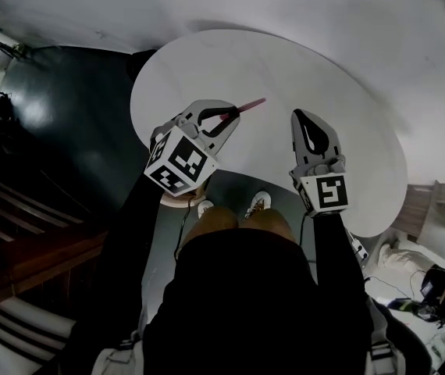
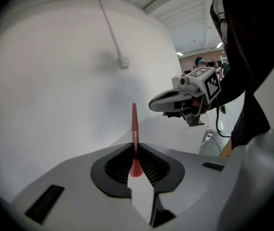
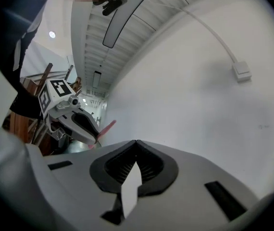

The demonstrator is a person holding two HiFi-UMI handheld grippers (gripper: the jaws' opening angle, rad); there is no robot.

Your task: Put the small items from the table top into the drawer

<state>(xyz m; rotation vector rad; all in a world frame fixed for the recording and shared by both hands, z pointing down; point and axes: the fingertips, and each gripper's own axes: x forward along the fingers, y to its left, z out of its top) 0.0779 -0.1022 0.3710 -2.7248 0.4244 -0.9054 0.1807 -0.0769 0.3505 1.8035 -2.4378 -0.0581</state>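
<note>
Stick [image 1: 243, 105] pinched in the left tool [image 1: 224, 120], above the round white worktop [image 1: 285, 61].
No drawer shows in any view. The right tool [image 1: 310, 127] hangs beside the left, its jaws pressed together on nothing. The thin red stick is caught near its thicker end and juts well past the tips. It looks light, stiff and smooth, so it may pivot or slip. A hold nearer its middle would likely steady it.

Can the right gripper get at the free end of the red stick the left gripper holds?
Probably yes. The red stick juts out of the left gripper into open air, with nothing between it and the right gripper. That gripper's jaws are shut, so they must open first.
</note>
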